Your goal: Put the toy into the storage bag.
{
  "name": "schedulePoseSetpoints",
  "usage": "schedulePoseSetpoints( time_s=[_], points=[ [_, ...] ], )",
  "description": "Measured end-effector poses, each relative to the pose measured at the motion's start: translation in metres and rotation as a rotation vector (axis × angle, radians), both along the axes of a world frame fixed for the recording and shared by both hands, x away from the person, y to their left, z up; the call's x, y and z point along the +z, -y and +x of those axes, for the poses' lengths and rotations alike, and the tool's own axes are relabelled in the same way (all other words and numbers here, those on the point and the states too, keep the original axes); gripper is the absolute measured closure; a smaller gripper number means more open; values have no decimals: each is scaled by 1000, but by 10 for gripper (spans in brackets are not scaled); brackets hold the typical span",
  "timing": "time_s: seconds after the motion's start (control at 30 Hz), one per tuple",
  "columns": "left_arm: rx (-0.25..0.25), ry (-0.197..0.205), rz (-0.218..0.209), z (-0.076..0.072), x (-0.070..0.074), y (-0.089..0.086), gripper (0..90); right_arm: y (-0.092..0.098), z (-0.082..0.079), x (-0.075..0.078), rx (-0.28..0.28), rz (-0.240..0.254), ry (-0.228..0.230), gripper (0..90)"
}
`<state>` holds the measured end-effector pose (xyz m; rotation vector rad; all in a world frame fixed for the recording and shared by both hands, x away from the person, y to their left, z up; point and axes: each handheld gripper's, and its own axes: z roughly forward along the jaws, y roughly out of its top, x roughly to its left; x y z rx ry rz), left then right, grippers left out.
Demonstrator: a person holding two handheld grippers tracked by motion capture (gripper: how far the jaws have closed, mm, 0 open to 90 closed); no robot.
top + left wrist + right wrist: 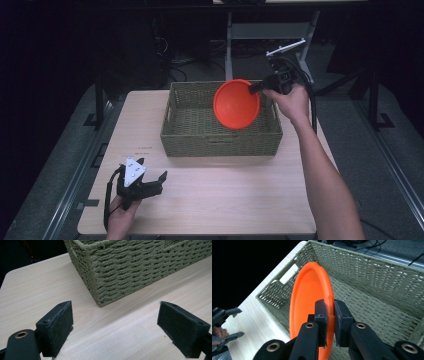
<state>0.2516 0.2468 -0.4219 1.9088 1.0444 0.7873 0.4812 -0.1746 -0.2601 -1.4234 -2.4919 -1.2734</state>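
Above the basket (220, 137) at centre frame, the right gripper (256, 88) pinched the rim of the orange plate (236, 105), seemingly light, stiff and slick; the left gripper (150, 181) gaped empty.

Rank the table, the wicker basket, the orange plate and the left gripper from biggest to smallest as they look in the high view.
1. table
2. wicker basket
3. orange plate, held tilted above the basket by the right gripper, so somewhat nearer the camera
4. left gripper, looking clearly smaller than the plate

Legible text: none. Small dark print on the worktop (145, 148), just beyond the left tongs (150, 175), too small to read.
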Motion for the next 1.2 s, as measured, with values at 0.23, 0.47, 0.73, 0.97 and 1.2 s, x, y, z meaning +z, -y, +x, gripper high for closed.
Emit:
schedulePoseSetpoints(
  time_s=[0.23, 0.47, 0.73, 0.97, 1.2],
  points=[
    [2, 6, -5, 1, -1, 0, 127, 0, 4, -8, -22, -15, -5, 817],
    [0, 4, 1, 1, -1, 0, 127, 4, 9, -21, -50, -10, -21, 817],
    [4, 2, 1, 1, -1, -1, 127, 10, 13, -35, -80, 11, -44, 816],
    [1, -2, 2, 1, -1, 0, 128, 11, 18, -49, -93, 25, -60, 816],
    [2, -1, -3, 1, -1, 0, 127, 4, 21, -56, -98, 20, -64, 815]
  ],
)
